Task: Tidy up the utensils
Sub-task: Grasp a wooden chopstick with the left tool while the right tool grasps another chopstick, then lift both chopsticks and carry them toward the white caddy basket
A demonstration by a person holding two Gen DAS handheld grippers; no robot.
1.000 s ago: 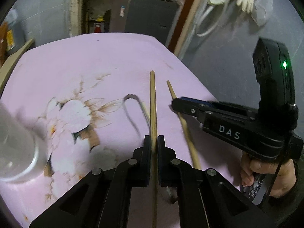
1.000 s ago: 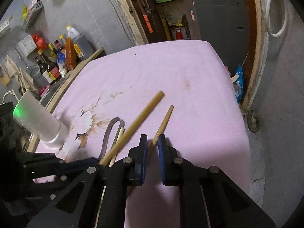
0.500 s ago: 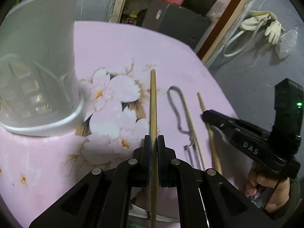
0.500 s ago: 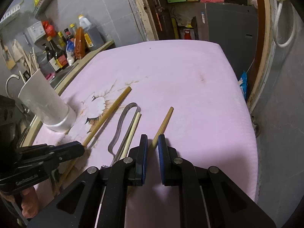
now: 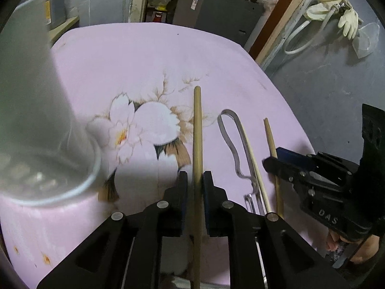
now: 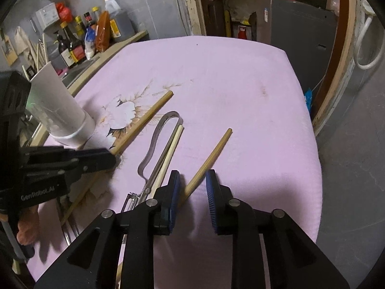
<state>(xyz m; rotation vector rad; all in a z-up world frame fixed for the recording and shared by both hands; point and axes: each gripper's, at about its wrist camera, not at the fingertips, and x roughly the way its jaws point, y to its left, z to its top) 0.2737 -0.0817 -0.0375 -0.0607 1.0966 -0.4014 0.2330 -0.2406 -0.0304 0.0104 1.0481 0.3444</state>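
My left gripper (image 5: 195, 180) is shut on a long wooden stick (image 5: 197, 130), held low over the pink flowered cloth (image 5: 144, 55); it also shows in the right wrist view (image 6: 142, 120). A white utensil holder (image 5: 31, 110) stands just left of it, seen too in the right wrist view (image 6: 60, 110). My right gripper (image 6: 192, 180) is open around a second wooden stick (image 6: 211, 154) that lies on the cloth. A metal peeler (image 6: 154, 149) and a pale chopstick (image 6: 168, 156) lie between the two sticks.
Sauce bottles (image 6: 77, 41) stand on a wooden counter at the far left. The cloth's right edge (image 6: 310, 130) drops to a grey floor. A dark cabinet (image 6: 300, 33) stands behind the table. Rubber gloves (image 5: 346, 16) hang on the right wall.
My right gripper's jaws have opened around the second stick. My left gripper, still holding its stick, has shifted so the white holder sits closer at its left.
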